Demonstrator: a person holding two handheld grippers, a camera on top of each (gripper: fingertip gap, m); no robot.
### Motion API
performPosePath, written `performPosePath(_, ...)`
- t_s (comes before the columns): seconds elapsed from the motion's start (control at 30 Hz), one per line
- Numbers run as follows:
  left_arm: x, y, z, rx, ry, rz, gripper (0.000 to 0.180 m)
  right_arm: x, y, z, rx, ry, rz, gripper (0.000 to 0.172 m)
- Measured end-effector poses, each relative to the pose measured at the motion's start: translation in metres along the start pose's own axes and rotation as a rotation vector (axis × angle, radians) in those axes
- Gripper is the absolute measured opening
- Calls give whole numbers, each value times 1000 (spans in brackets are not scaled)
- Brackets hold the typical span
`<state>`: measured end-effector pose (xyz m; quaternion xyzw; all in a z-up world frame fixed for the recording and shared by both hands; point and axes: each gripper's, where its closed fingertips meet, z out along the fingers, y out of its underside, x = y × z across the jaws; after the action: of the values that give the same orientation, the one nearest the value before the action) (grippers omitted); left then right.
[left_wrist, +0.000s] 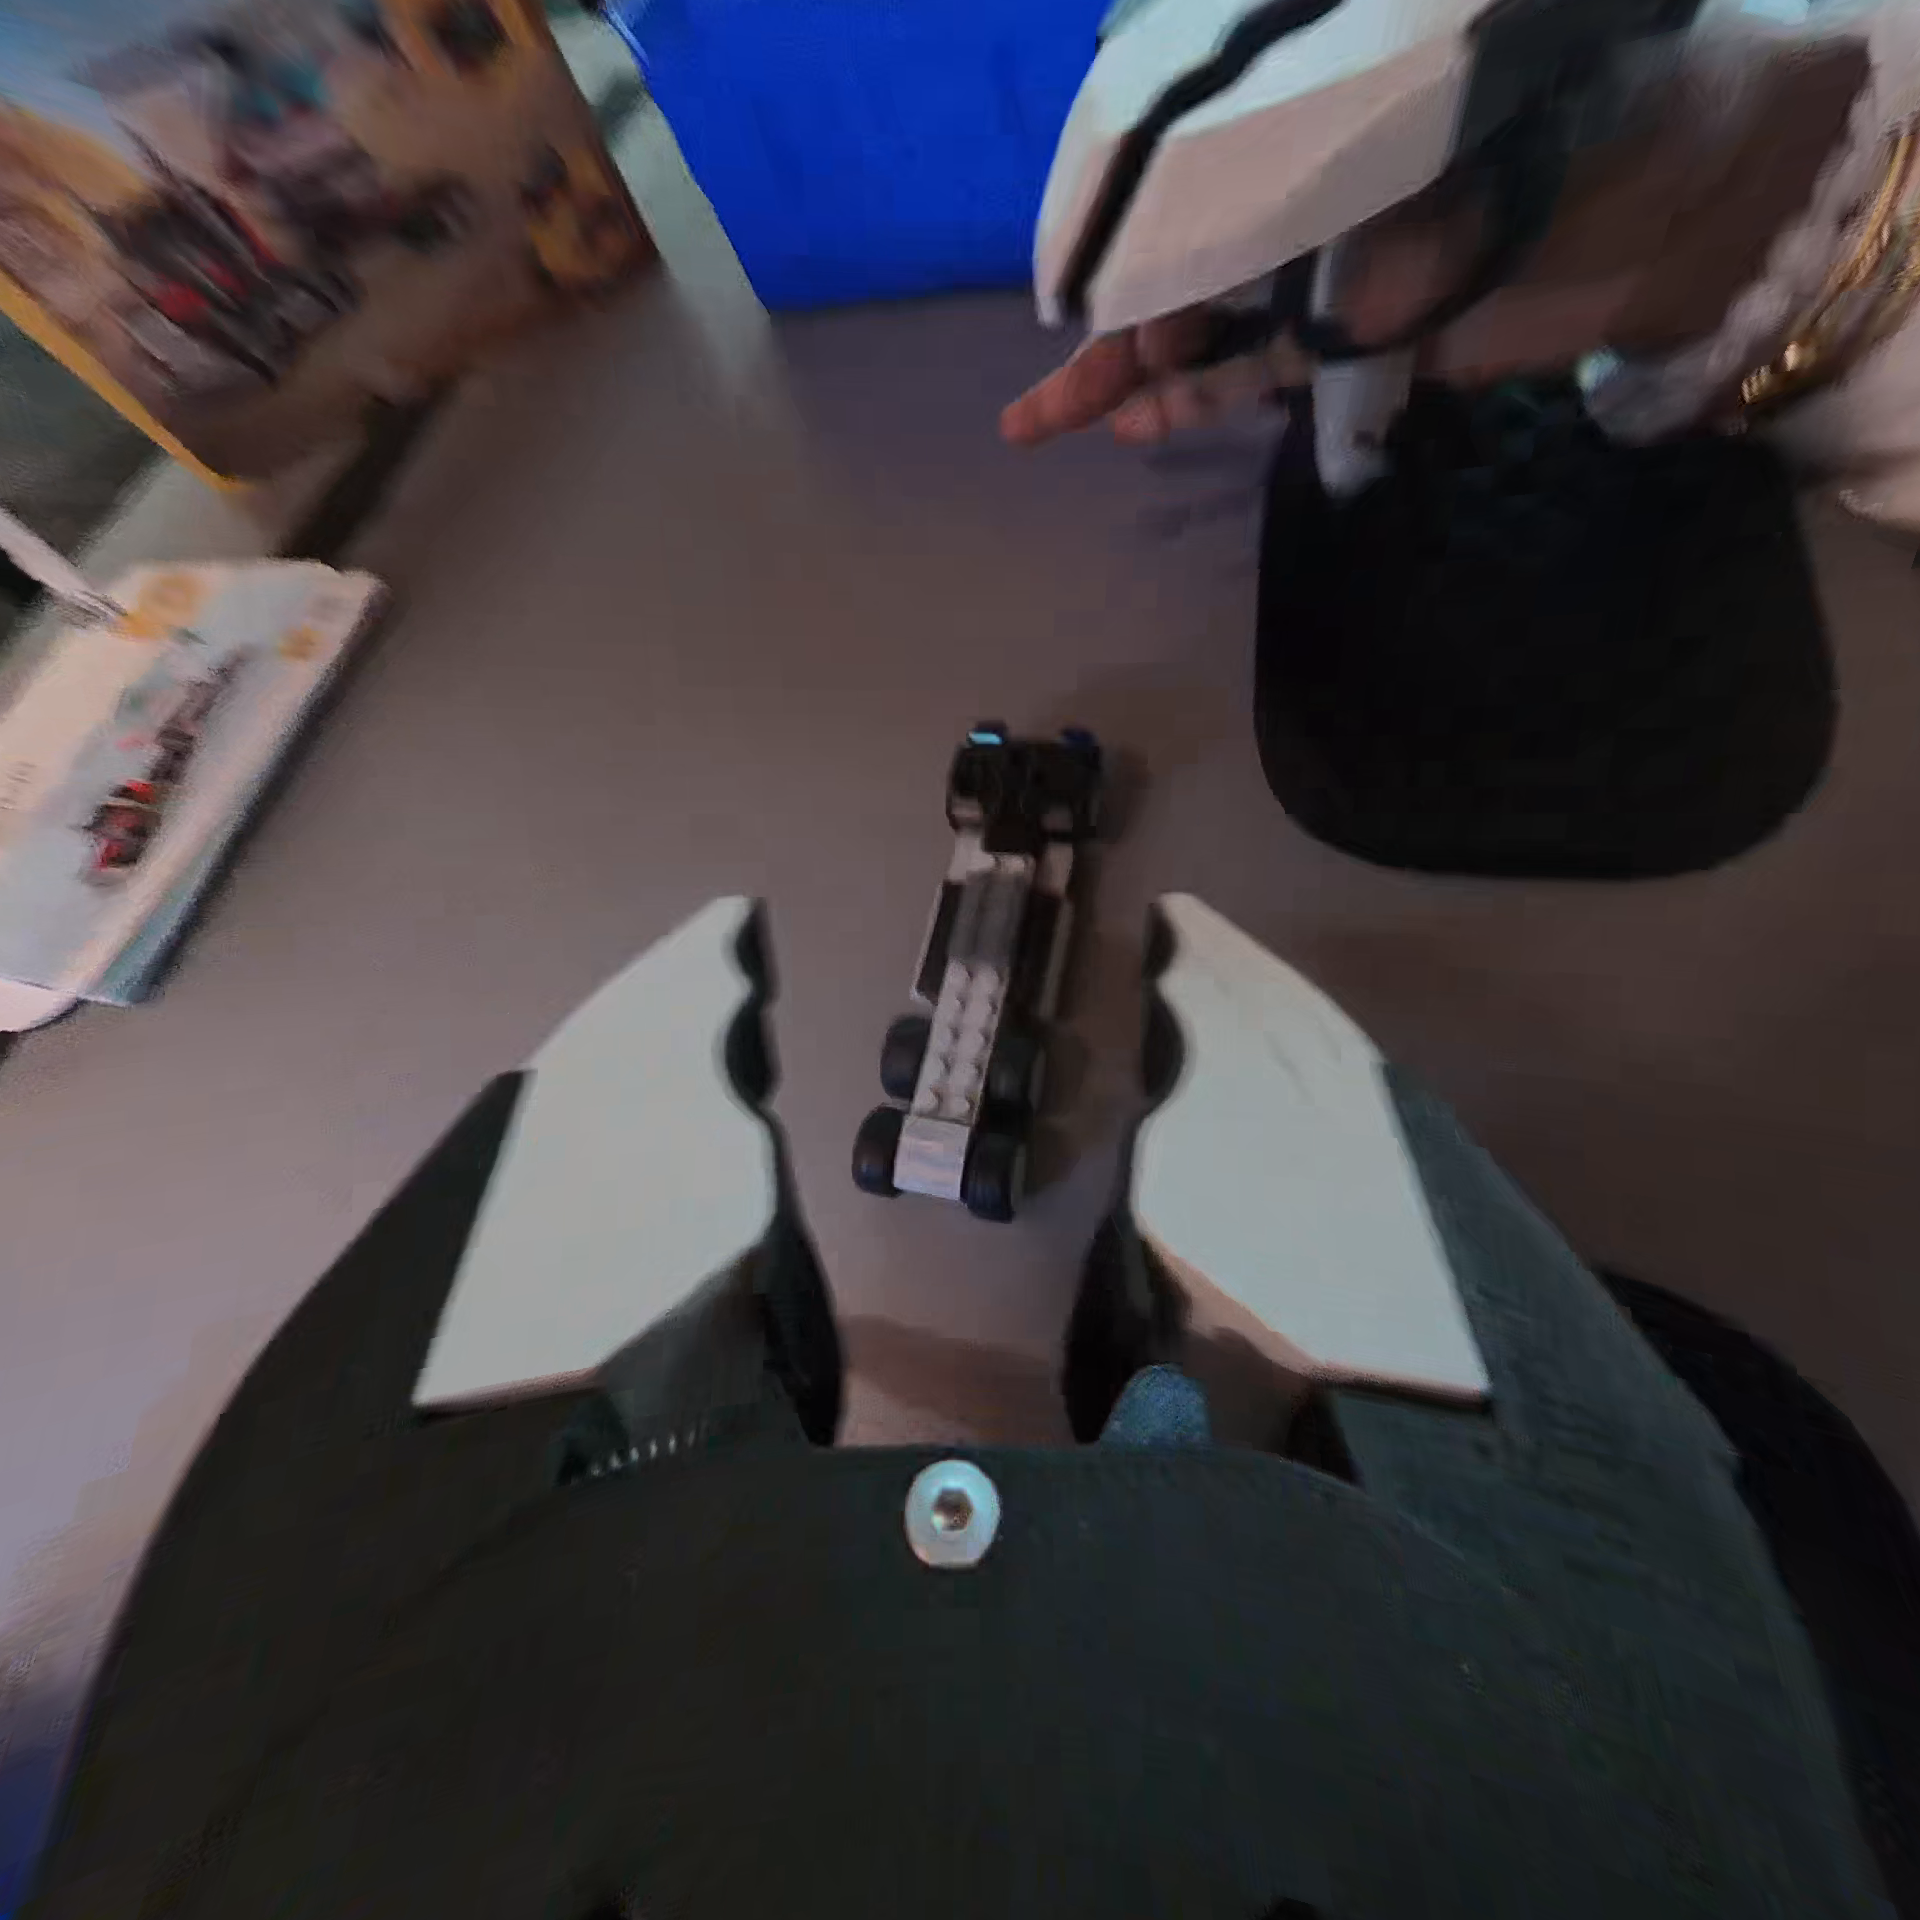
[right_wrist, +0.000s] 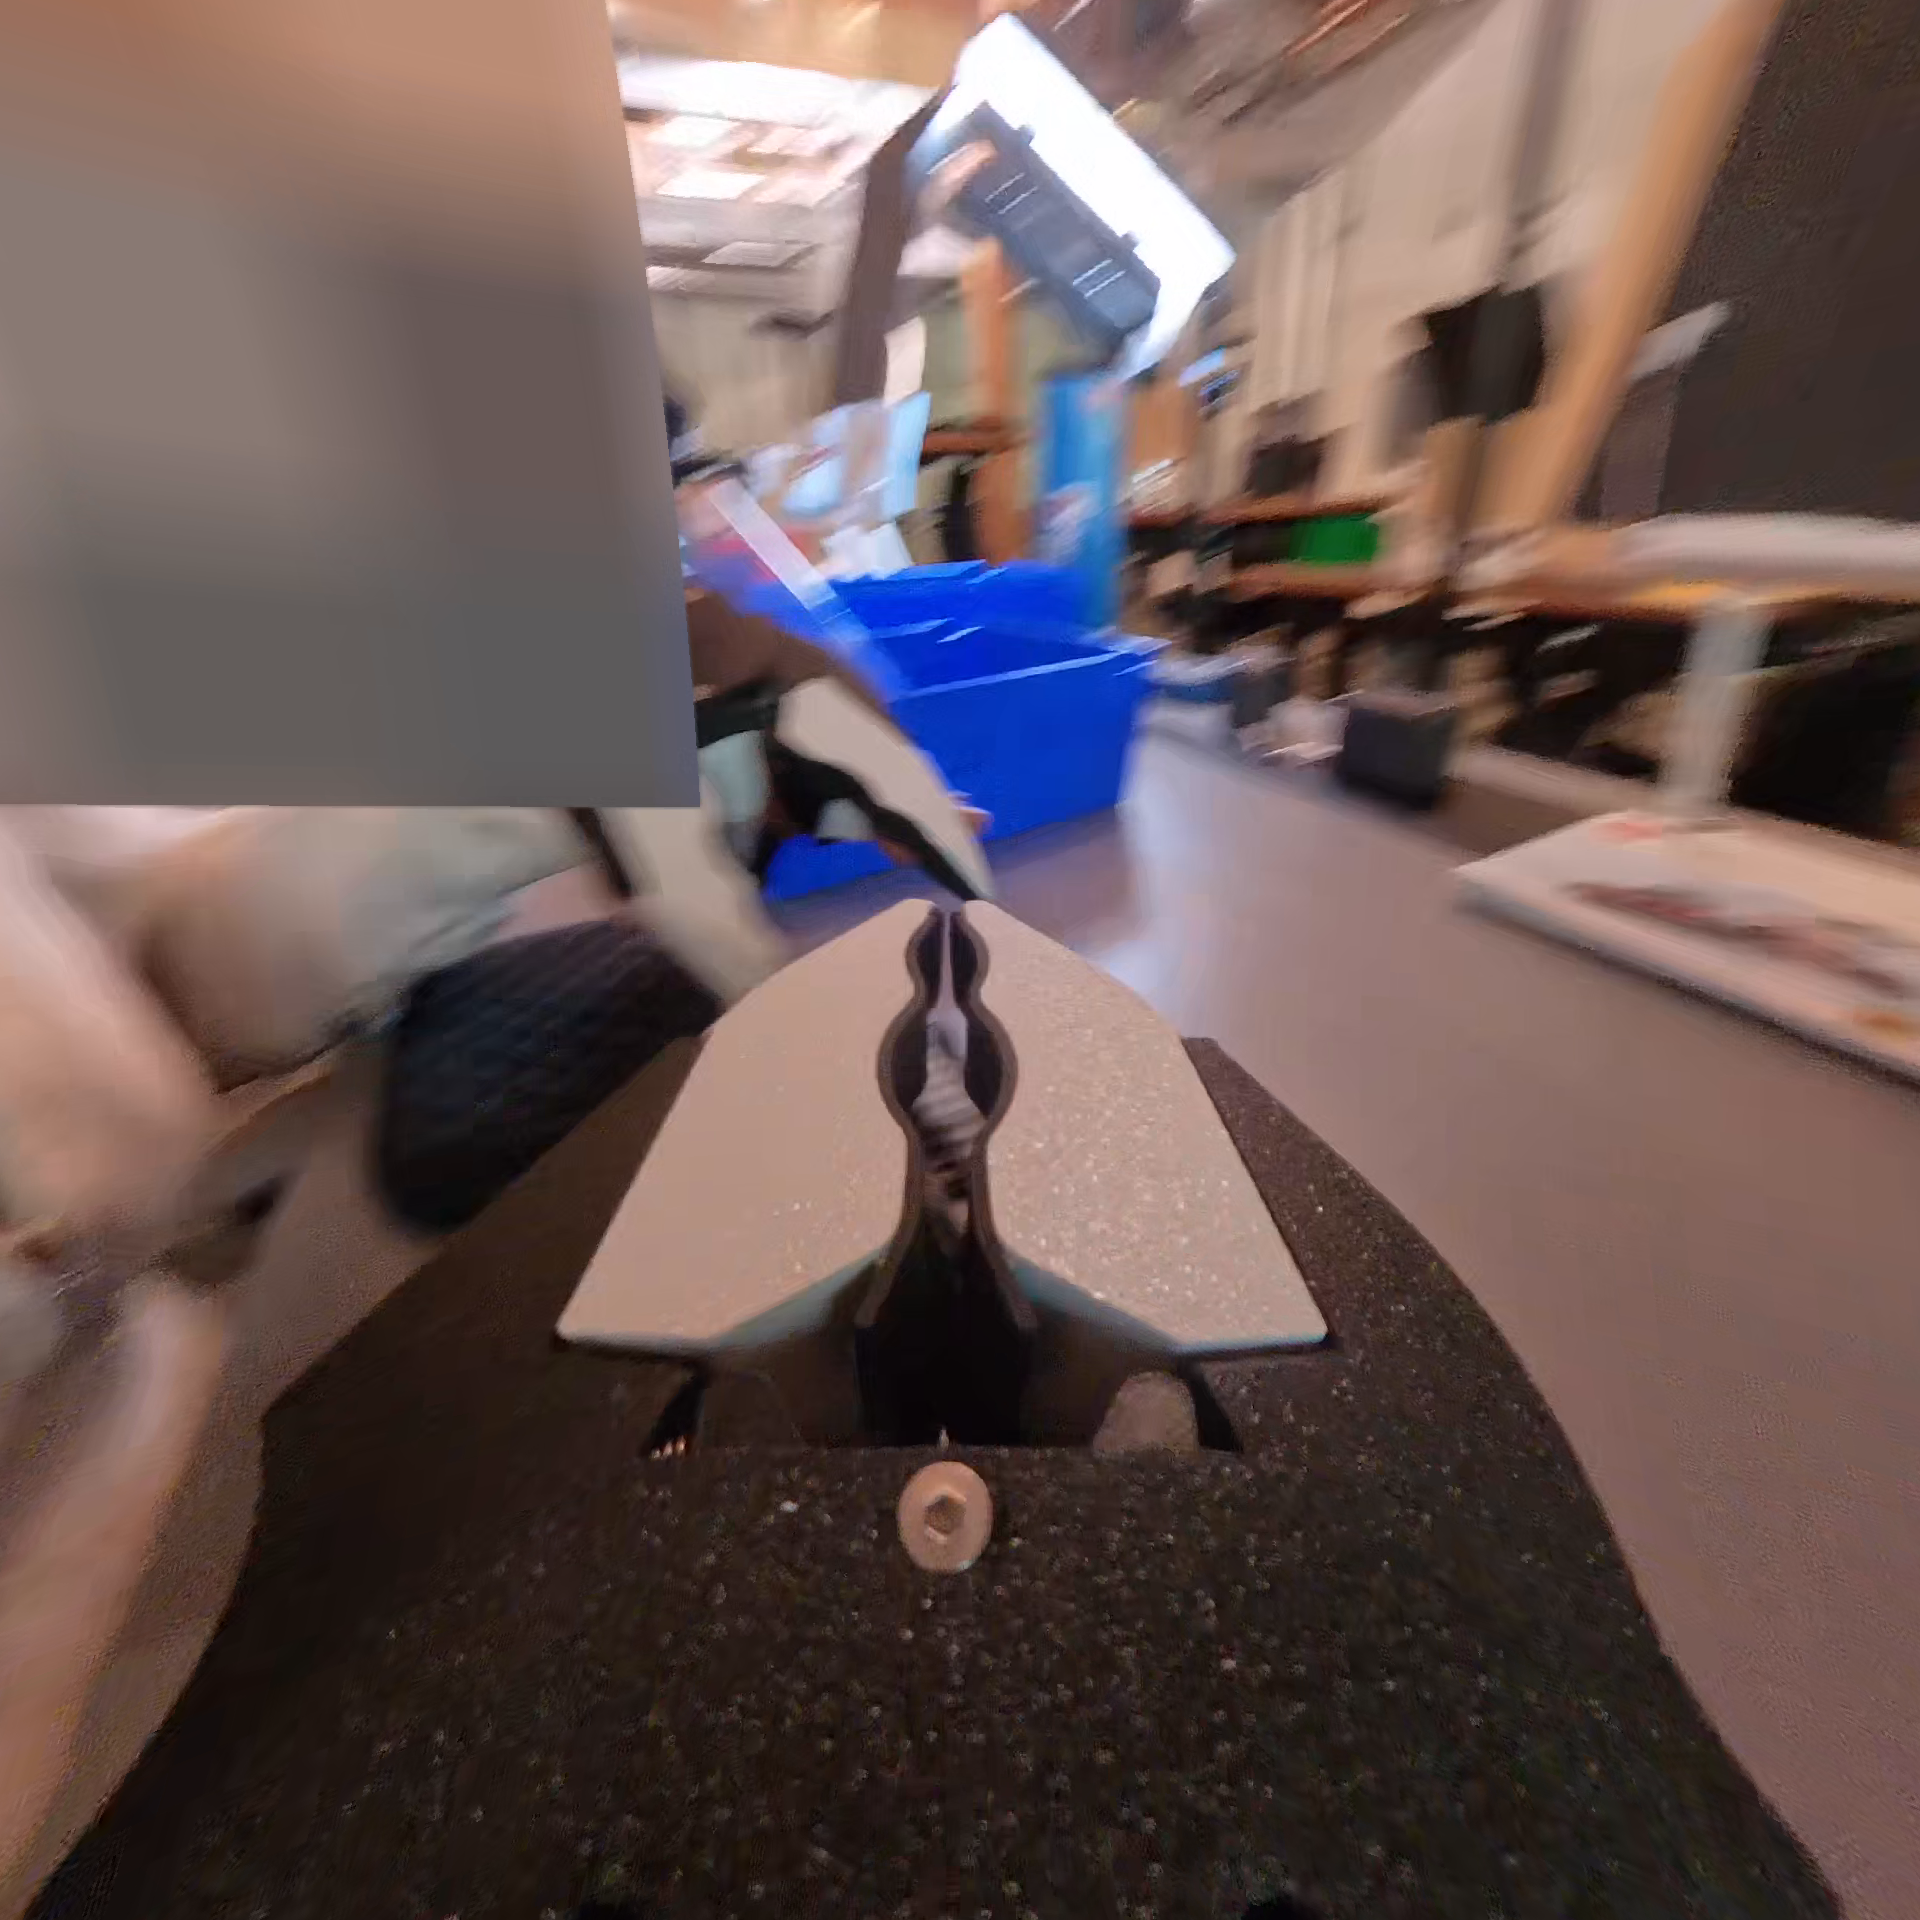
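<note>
My left gripper (left_wrist: 956, 925) has its fingers spread wide over the grey table (left_wrist: 582, 790). A brick-built toy truck (left_wrist: 982, 987), grey and black, stands on its wheels between them; neither pad touches it, so it is not gripped. My right gripper (right_wrist: 948, 914) is raised off the table, fingertips clenched together. Something pale and ribbed shows in the hollow behind its tips; motion blur leaves me unsure what it is. A booklet (left_wrist: 156, 769) lies well to the left.
</note>
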<state>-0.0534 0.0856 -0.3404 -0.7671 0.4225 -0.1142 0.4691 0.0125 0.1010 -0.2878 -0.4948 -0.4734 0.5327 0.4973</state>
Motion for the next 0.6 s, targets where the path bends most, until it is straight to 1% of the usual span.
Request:
performPosePath(0.03, 1, 4, 3, -13, 27, -8, 38, -9, 5, 2, -48, -77, 30, 0)
performPosePath(0.07, -2, 1, 4, 24, 27, -32, 10, -9, 8, 3, -77, -86, 45, 0)
performPosePath(0.1, -8, -3, 3, 82, 13, -66, 1, -6, 8, 3, -82, -68, 23, 2)
performPosePath(0.13, -12, -6, 2, 129, 7, -90, 2, -2, 6, 3, -75, -41, -21, 7)
performPosePath(0.17, -16, -7, 0, 161, -5, -92, 9, 4, 3, 2, -65, -6, -64, 23)
performPosePath(0.2, -20, -6, -1, 182, -25, -83, 28, 8, 0, 3, -61, 21, -103, 55)
performPosePath(0.23, -22, -5, -1, 191, -45, -77, 58, 11, -1, 5, -77, 27, -141, 89)
performPosePath(0.27, -23, -4, 0, 197, -63, -85, 98, 12, 4, 7, -138, 18, -159, 111)
performPosePath(0.3, -23, -2, 3, 200, -67, -101, 127, 13, 11, 8, -218, 1, -179, 125)
performPosePath(0.33, -18, 0, 7, 194, -44, -112, 135, 14, 17, 9, -294, -17, -214, 131)
performPosePath(0.4, -7, 8, 15, 158, 12, -117, 137, 13, 25, 11, -396, -57, -295, 130)
performPosePath(0.43, -4, 11, 18, 140, 22, -105, 134, 12, 28, 12, -430, -85, -317, 127)
performPosePath(0.47, -2, 14, 21, 121, 24, -88, 123, 10, 30, 15, -455, -114, -326, 118)
performPosePath(0.5, 0, 19, 25, 96, 29, -74, 115, 8, 32, 18, -477, -141, -326, 103)
performPosePath(0.53, 2, 24, 28, 68, 34, -67, 104, 8, 35, 22, -505, -162, -315, 86)
performPosePath(0.57, 3, 29, 31, 42, 38, -63, 93, 7, 40, 26, -538, -191, -305, 73)
performPosePath(0.6, 4, 34, 33, 18, 43, -57, 88, 4, 46, 29, -571, -230, -304, 64)
